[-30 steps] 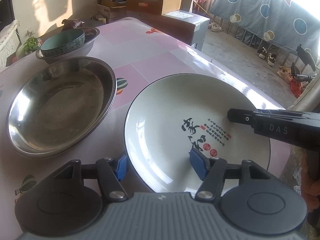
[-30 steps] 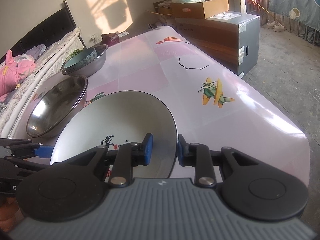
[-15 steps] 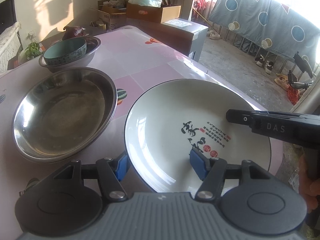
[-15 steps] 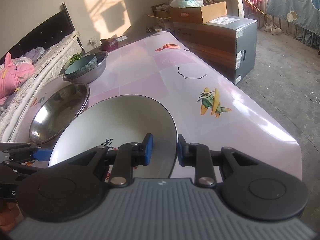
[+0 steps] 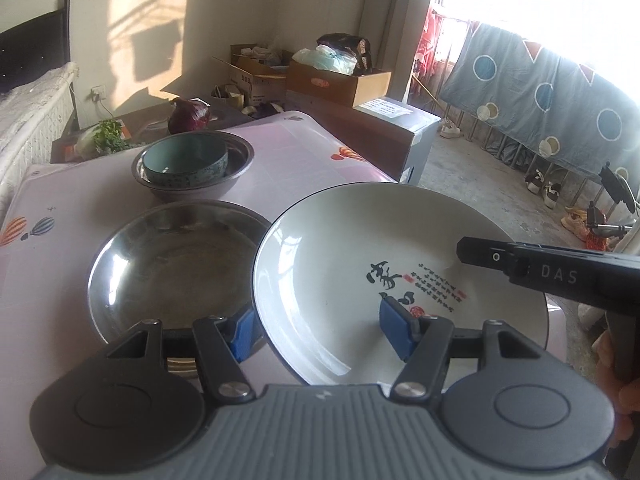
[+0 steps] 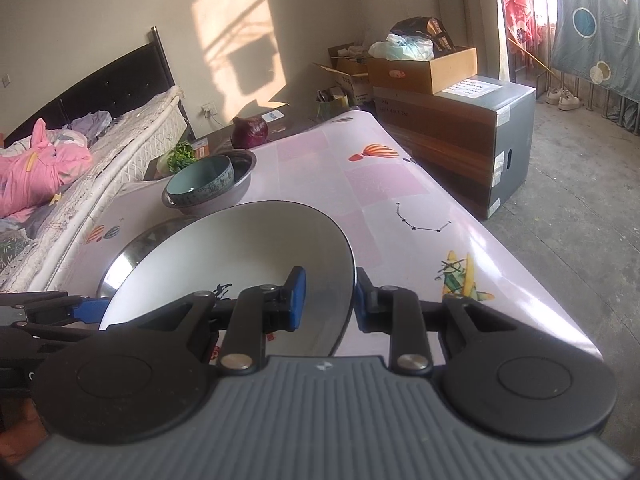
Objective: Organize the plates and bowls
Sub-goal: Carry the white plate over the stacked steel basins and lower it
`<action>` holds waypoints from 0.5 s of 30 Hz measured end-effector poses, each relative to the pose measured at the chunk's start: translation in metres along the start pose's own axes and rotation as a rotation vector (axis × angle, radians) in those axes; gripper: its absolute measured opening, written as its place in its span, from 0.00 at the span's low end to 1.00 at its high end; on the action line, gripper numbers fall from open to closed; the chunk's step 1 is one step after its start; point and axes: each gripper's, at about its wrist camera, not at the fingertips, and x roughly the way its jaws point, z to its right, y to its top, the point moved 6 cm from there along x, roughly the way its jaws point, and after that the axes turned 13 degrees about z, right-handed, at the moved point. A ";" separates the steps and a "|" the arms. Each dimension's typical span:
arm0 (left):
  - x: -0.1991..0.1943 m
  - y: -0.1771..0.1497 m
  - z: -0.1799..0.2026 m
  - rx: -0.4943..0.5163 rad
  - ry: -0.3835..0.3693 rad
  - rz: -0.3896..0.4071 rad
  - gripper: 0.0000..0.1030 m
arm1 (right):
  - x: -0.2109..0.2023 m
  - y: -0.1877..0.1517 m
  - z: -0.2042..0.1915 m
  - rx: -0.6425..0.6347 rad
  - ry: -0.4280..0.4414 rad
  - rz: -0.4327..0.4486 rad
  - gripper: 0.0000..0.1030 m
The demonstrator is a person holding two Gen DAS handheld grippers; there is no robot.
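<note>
Glossy ceramic plate (image 5: 360,248); shiny metal basin (image 5: 168,264); smooth tablecloth (image 6: 380,184).

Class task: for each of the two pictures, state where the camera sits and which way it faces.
Left wrist: on the left gripper, facing along its fingers over the white plate toward the window; a hand shows at right.
Right wrist: on the right gripper, facing across the table toward the bed.
Shared: white plate, steel dish, teal bowl.

"DAS" in pale letters on my right gripper (image 5: 560,276), black brushed characters with unreadable red seals on my white plate (image 5: 360,280)
</note>
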 end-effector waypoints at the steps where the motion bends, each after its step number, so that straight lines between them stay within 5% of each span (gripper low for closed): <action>1: -0.001 0.002 -0.006 -0.003 0.015 0.005 0.62 | 0.006 0.003 -0.007 0.001 0.014 0.001 0.24; 10: 0.002 0.000 -0.098 -0.084 0.215 -0.018 0.62 | 0.077 -0.007 -0.091 0.007 0.183 -0.068 0.24; 15: 0.010 -0.007 -0.132 -0.121 0.254 -0.051 0.61 | 0.113 -0.024 -0.124 0.005 0.228 -0.148 0.24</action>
